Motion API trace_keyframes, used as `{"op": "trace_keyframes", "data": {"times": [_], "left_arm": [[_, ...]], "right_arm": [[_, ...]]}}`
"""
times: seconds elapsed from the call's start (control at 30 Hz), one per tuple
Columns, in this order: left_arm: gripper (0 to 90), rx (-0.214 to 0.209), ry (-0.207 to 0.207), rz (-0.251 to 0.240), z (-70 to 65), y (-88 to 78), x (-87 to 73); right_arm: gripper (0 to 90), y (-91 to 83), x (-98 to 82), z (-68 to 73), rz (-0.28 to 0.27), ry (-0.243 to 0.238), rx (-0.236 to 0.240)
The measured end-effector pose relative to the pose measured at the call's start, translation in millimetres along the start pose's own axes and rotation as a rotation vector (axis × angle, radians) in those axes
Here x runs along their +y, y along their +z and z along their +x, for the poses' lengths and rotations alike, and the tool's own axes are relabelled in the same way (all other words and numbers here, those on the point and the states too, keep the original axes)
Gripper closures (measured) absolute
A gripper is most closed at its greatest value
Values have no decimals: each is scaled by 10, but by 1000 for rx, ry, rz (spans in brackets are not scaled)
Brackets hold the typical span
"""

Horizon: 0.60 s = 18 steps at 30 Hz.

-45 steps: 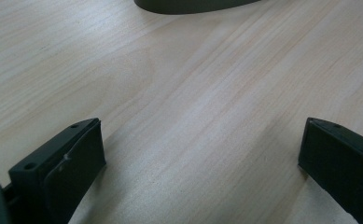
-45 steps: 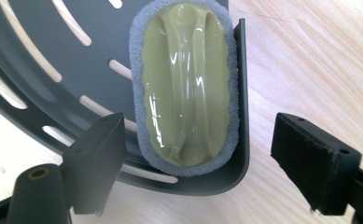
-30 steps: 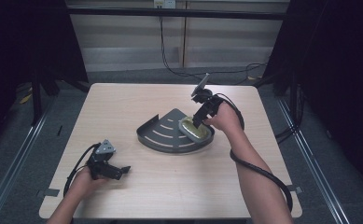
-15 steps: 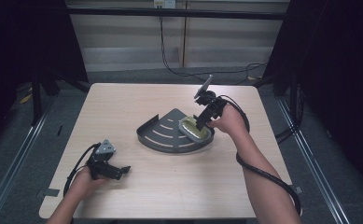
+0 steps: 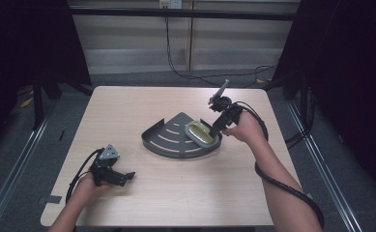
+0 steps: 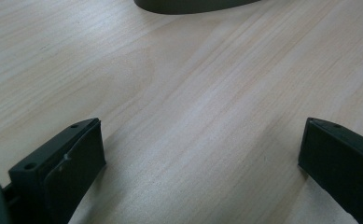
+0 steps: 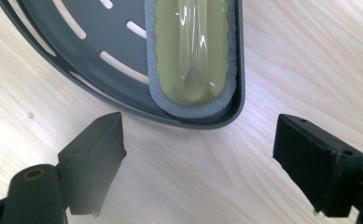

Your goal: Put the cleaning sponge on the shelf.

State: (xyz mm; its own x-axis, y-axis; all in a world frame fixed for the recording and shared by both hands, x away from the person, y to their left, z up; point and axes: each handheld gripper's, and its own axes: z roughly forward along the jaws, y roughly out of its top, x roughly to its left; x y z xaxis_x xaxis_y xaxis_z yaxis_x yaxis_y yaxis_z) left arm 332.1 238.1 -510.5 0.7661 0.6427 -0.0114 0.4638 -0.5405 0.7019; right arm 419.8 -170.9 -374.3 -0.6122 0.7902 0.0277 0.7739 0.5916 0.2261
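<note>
Just ahead of your right gripper (image 7: 200,140) lies the dark grey quarter-round slotted tray (image 7: 76,56), its rounded corner nearest the jaws. Inside that corner sits 1 yellow-green scrubbing brush with a glossy moulded handle and a grey foam edge (image 7: 191,51), lying flat against the tray's straight wall. Your right jaws are spread wide, holding nothing, 1 on either side of the tray's corner and clear of it, over bare light wooden tabletop (image 7: 286,60).

From the high view, your right gripper (image 5: 218,126) is at the tray's (image 5: 168,140) right end, tilted down toward the brush (image 5: 199,134), with your right hand (image 5: 246,128) behind it and the cable looping along your forearm.

Your left gripper (image 5: 122,178) rests low on the table (image 5: 127,108), well apart from the tray, near the front left edge. Its jaws are also spread wide and empty; in the left gripper view (image 6: 200,154) you have plain wood between them and the tray's curved outer wall (image 6: 193,5) far ahead.
</note>
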Motion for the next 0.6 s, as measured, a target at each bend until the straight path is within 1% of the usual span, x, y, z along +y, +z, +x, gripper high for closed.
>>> {"op": "trace_keyframes", "data": {"times": [0.13,0.2,0.23,0.27,0.3,0.6], "left_arm": [[0,3,-1,-2,-3,2,0],[0,-7,-4,-1,-3,3,-1],[0,0,-1,-1,-1,1,0],[0,0,-1,-1,-1,1,0],[0,-1,0,-1,0,0,0],[0,3,-1,-2,-3,2,-1]], "right_arm": [[161,-45,-66,-1,6,-6,3],[162,-58,-97,-4,7,-11,2],[163,-72,-127,-8,8,-7,8],[163,-72,-127,-8,8,-7,8],[164,-74,-159,-17,1,-1,24],[163,-72,-309,-36,0,-6,29]]}}
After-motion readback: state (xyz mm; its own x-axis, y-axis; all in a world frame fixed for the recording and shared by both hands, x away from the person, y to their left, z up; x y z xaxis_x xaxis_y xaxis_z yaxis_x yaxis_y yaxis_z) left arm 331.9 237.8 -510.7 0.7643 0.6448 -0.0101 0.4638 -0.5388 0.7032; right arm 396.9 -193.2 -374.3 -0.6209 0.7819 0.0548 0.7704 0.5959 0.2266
